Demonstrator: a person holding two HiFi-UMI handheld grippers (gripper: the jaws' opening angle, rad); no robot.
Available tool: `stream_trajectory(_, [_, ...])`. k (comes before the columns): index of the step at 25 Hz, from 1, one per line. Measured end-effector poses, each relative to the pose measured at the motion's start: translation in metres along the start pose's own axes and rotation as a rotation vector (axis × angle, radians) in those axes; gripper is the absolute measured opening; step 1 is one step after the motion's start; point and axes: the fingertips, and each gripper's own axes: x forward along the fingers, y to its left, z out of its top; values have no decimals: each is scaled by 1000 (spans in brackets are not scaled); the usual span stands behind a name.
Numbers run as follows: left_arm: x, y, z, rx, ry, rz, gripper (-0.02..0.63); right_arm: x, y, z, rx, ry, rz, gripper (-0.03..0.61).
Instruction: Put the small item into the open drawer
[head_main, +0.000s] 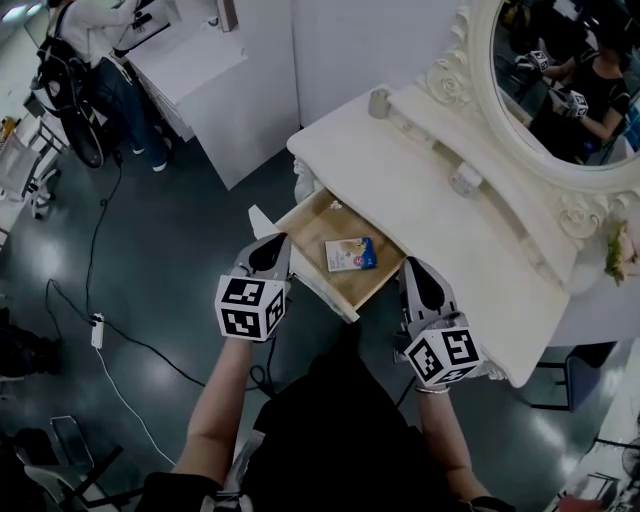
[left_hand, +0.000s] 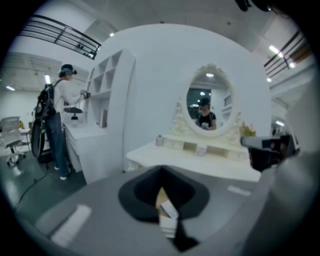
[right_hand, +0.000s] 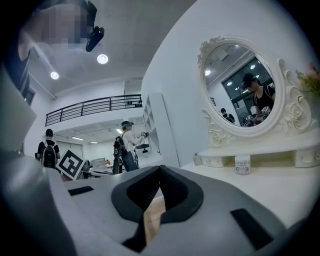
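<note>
Shows from above a white dressing table (head_main: 400, 185) with an oval, ornately framed white mirror (head_main: 560, 80). Shows, pulled out from the table's front, an open drawer with a light wooden bottom (head_main: 310, 232). Finds the small flat blue-and-white packet (head_main: 351, 254) lying on that wooden bottom, toward the drawer's right half, with bare wood all around it. Touches it with neither tool.

Holds the left gripper (head_main: 270, 254) (left_hand: 161, 174) near the drawer's front left corner, jaws pressed together with nothing between them; lets only a sliver of wood and white edge show past the closed tips in the left gripper view. Holds the right gripper (head_main: 424, 284) (right_hand: 159, 172) near the drawer's front right corner, just beside the table's front edge, jaws likewise together and empty.

Carries on the tabletop a small grey cup (head_main: 379, 102) near the far left corner and a small white jar (head_main: 466, 180) (right_hand: 242, 164) close to the mirror's base. Includes a person (head_main: 100, 50) standing at a white counter well beyond the table, and a dark cable with a white power strip (head_main: 97, 330) on the dark glossy floor.
</note>
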Motion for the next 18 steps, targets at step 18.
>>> stream_trajectory(18, [-56, 2, -5, -89, -75, 62, 6, -23, 26, -2, -30, -16, 23, 5])
